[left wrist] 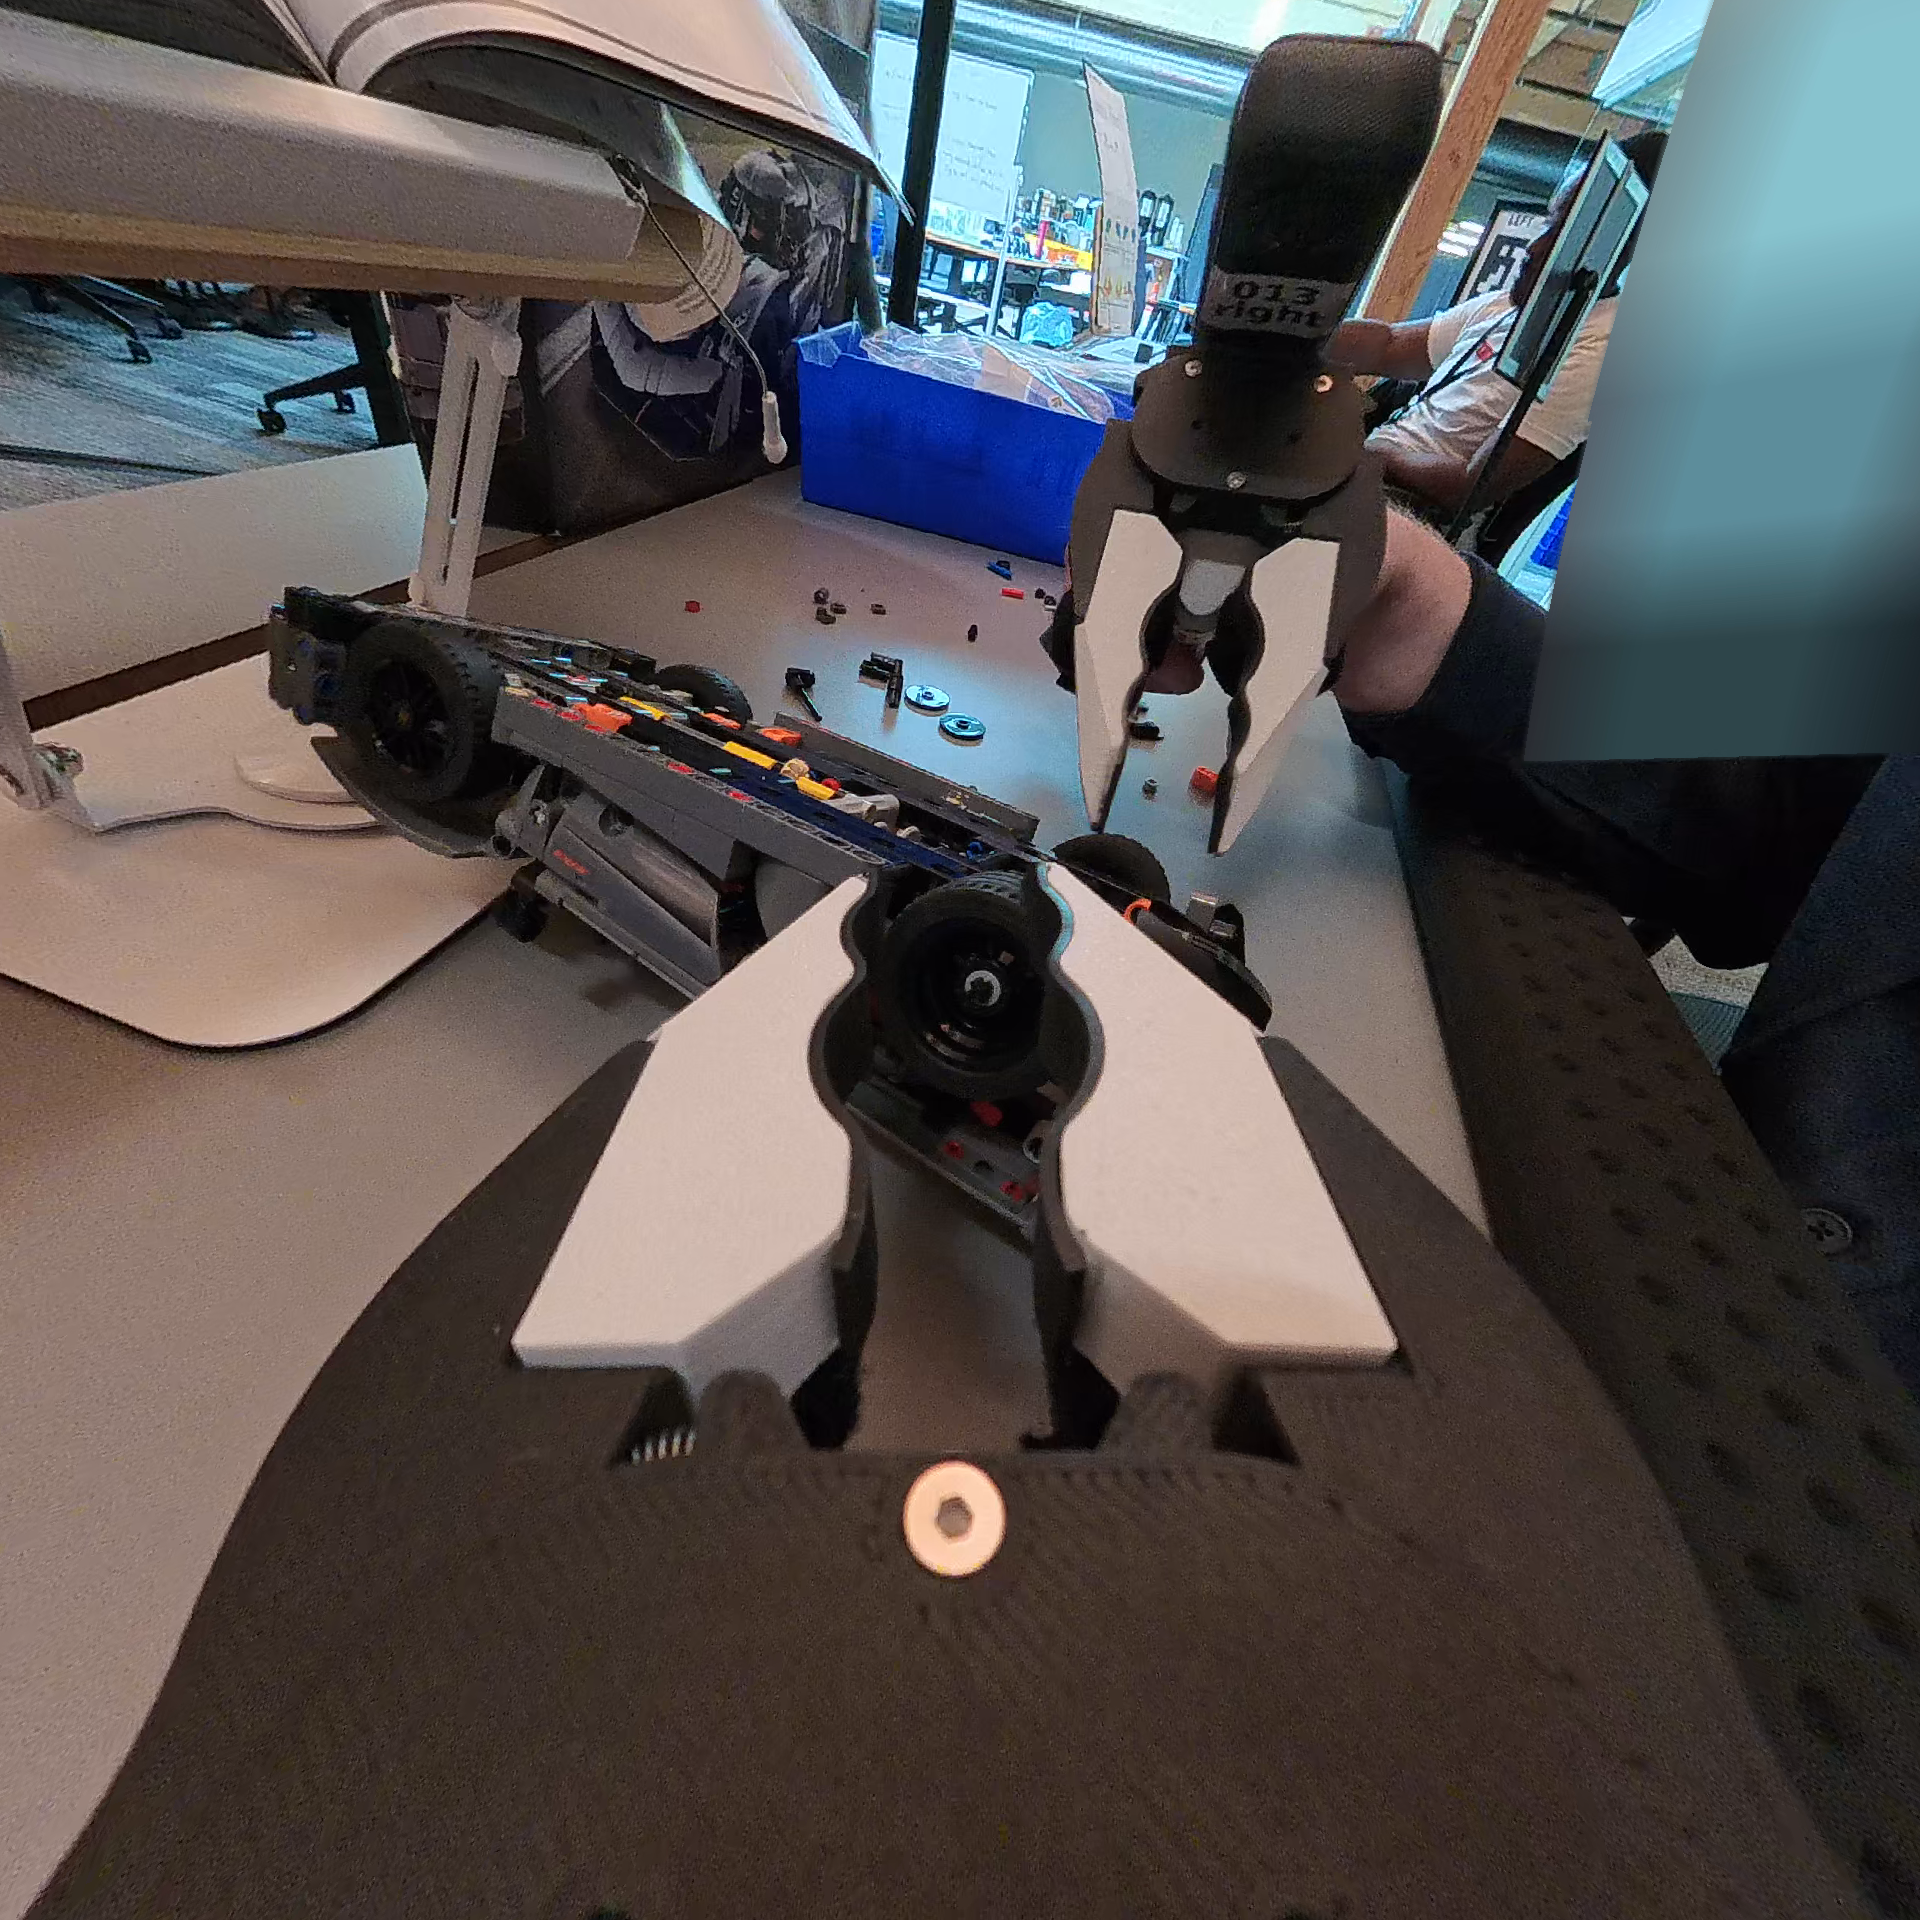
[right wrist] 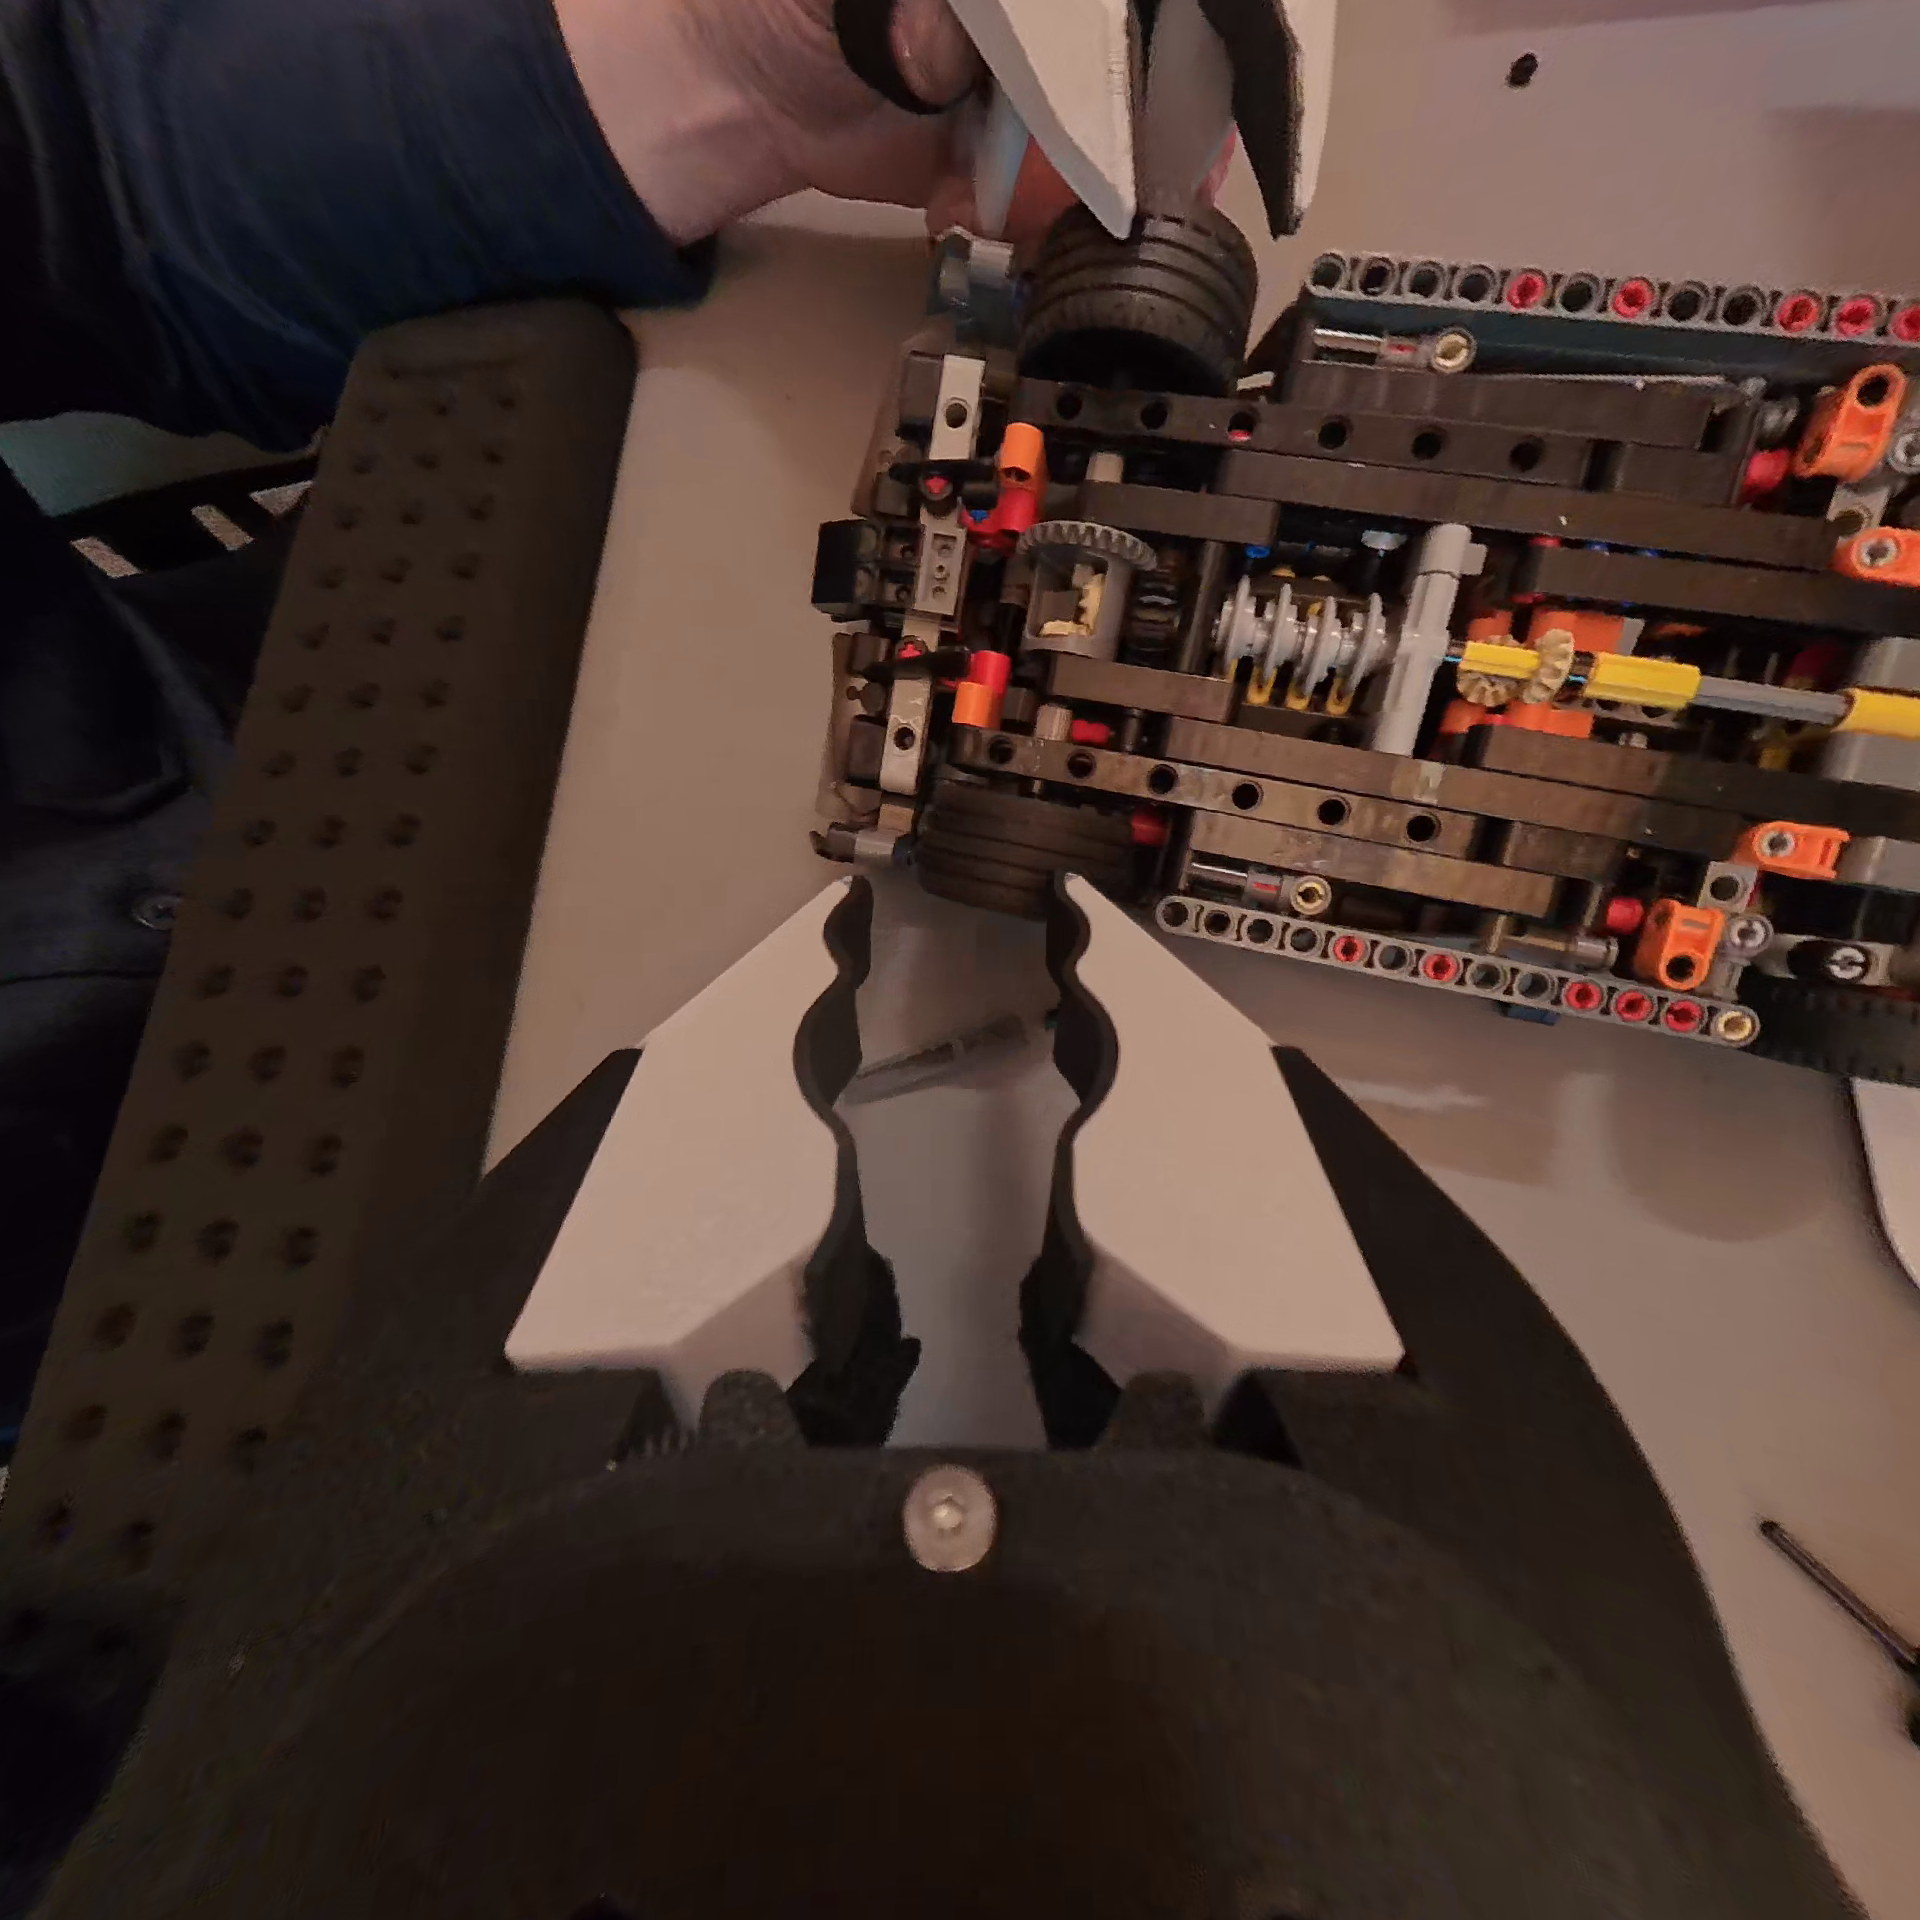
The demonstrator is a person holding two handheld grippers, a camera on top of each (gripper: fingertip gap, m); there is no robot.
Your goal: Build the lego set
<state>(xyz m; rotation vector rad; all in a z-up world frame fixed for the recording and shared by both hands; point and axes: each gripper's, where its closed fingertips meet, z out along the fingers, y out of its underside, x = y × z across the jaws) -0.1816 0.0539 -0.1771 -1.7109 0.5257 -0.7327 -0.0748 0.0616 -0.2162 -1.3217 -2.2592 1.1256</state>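
The lego car (left wrist: 665,769) lies upside down on the grey table, its gears and beams facing up in the right wrist view (right wrist: 1351,644). My left gripper (left wrist: 956,881) is closed around a black end wheel (left wrist: 977,992), which sits between its pads. From above it shows at that wheel (right wrist: 1138,301). My right gripper (right wrist: 961,894) is open and empty. Its tips hang just beside the opposite end wheel (right wrist: 1013,847), over a small grey pin (right wrist: 940,1055) on the table. It points straight down in the left wrist view (left wrist: 1158,836).
Small loose parts (left wrist: 935,686) are scattered on the table behind the car. A blue bin (left wrist: 935,436) stands at the back. A white stand (left wrist: 208,904) with an open booklet (left wrist: 582,73) is at the left. A perforated black pad (right wrist: 312,831) lines the table's edge. A thin black rod (right wrist: 1839,1610) lies at the right. My right fingertips sit around 12 cm from my left ones.
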